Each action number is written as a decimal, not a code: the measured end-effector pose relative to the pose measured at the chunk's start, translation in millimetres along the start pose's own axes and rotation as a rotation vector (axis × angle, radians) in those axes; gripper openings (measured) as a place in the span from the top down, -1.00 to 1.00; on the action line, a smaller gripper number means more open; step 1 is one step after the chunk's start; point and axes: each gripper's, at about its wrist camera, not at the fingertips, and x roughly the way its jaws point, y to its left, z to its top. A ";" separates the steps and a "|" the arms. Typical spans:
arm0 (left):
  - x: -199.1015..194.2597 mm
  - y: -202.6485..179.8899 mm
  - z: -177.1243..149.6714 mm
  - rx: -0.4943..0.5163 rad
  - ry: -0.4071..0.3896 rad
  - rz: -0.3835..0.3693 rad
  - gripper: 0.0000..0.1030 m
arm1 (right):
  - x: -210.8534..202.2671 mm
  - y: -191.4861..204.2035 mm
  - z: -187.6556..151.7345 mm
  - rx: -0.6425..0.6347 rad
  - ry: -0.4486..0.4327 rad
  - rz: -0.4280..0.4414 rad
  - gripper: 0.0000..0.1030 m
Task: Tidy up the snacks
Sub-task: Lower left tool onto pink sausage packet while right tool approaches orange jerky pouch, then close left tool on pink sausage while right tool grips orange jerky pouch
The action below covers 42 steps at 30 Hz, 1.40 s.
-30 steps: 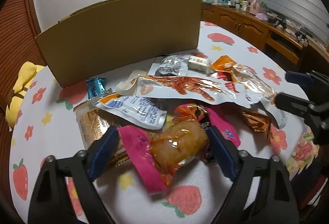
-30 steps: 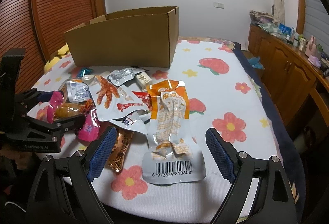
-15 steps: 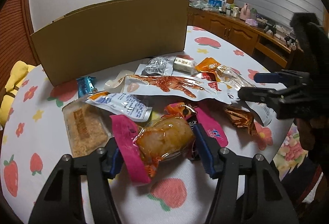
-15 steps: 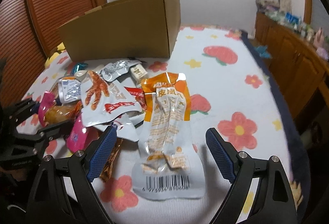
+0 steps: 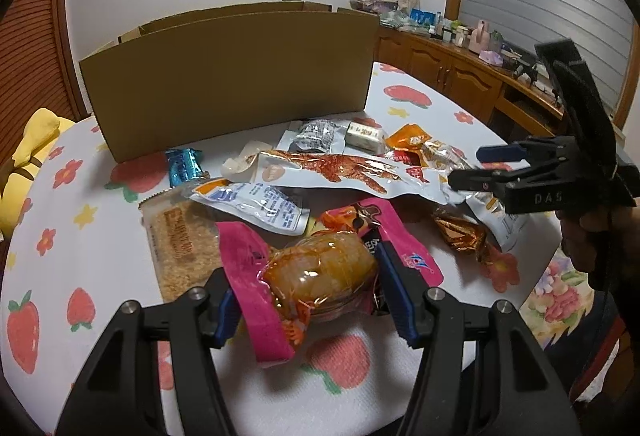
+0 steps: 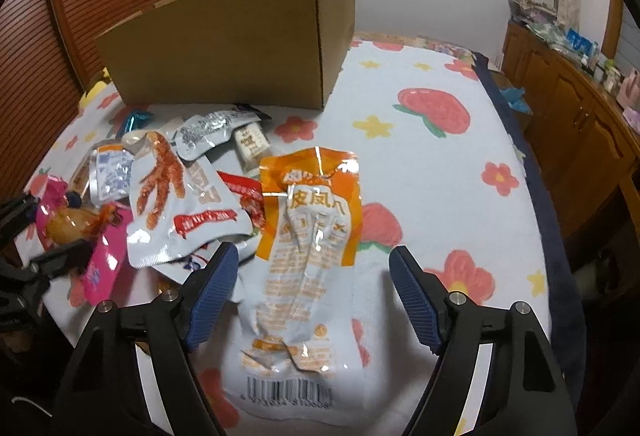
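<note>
My left gripper (image 5: 308,296) is shut on a pink-edged pack of orange-brown meat (image 5: 320,272) and holds it at the near edge of the snack pile. My right gripper (image 6: 314,292) is open, its fingers on either side of a long orange and white chicken-feet pack (image 6: 308,248) that lies flat on the cloth. The open cardboard box (image 5: 228,84) stands behind the pile; it also shows in the right wrist view (image 6: 232,44). The right gripper shows in the left wrist view (image 5: 480,168) at the right.
Several more snack packs lie in a heap: a white chicken-foot pouch (image 6: 176,196), a small blue wrapper (image 5: 184,166), a crumb-bar pack (image 5: 180,240), a gold wrapper (image 5: 460,232). The round table has a strawberry-print cloth (image 6: 432,108). Wooden cabinets (image 6: 568,108) stand at the right.
My left gripper has closed in on the meat pack and grips it. My right gripper has moved forward and lower over the orange pack, staying open.
</note>
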 end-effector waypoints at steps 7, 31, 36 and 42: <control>-7.2 2.0 1.6 -0.004 -0.015 0.000 -0.16 | 5.9 5.9 -5.2 -0.059 0.069 -0.012 -0.53; -20.5 17.7 7.4 -0.047 -0.051 0.005 -0.16 | -5.6 5.0 -4.3 -0.072 0.065 0.025 0.21; -23.9 21.0 8.4 -0.054 -0.062 0.009 -0.16 | -10.9 1.1 -5.3 -0.042 0.034 0.037 0.21; -24.2 21.0 7.4 -0.056 -0.061 0.011 -0.16 | -16.0 6.7 -3.7 -0.053 0.021 0.046 0.21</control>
